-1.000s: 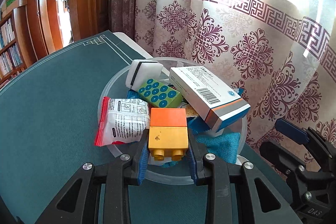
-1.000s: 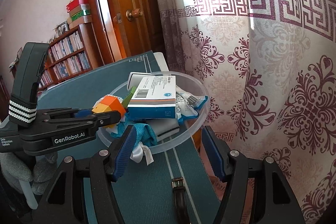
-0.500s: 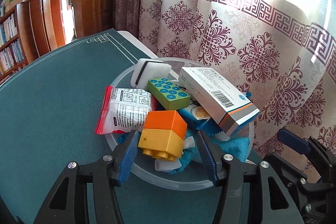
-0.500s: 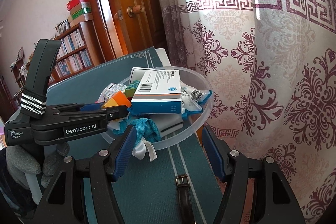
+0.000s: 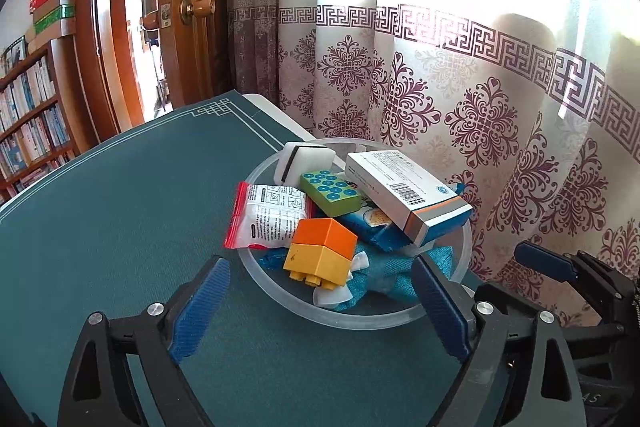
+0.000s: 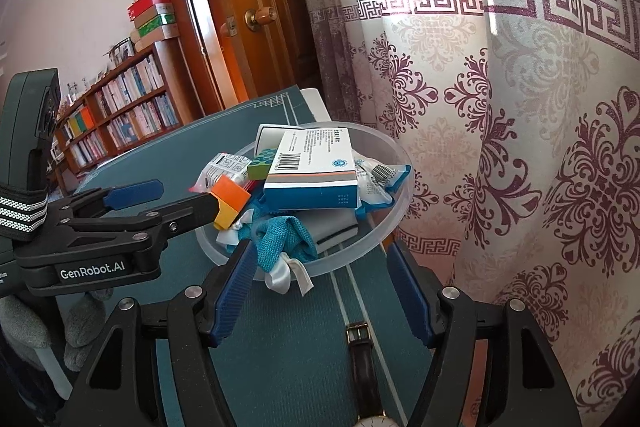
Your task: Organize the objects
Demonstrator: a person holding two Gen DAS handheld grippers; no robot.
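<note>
A clear plastic bowl (image 5: 360, 319) on the teal table mat holds several things. An orange-and-yellow block (image 5: 320, 255) lies tilted at the bowl's near edge on a teal cloth (image 5: 380, 275). Behind it are a red-edged snack packet (image 5: 268, 215), a green dotted block (image 5: 330, 193), a white sponge (image 5: 304, 161) and a white medicine box (image 5: 404, 195). My left gripper (image 5: 320, 307) is still opening, and its jaws stand wide on either side of the block without touching it. My right gripper (image 6: 320, 287) is also opening, empty, just short of the bowl's near rim (image 6: 340, 263).
A brown-strapped wristwatch (image 6: 360, 359) lies on the mat under my right gripper. A patterned curtain (image 6: 520, 147) hangs close behind and to the right of the bowl. A wooden door (image 5: 192, 27) and a bookshelf (image 6: 120, 115) stand beyond the table. Bare mat stretches to the left.
The left jaws let go of the orange-and-yellow block and spread wide. The block now rests tilted in the bowl, and the left gripper has drawn back a little. The right jaws widened.
</note>
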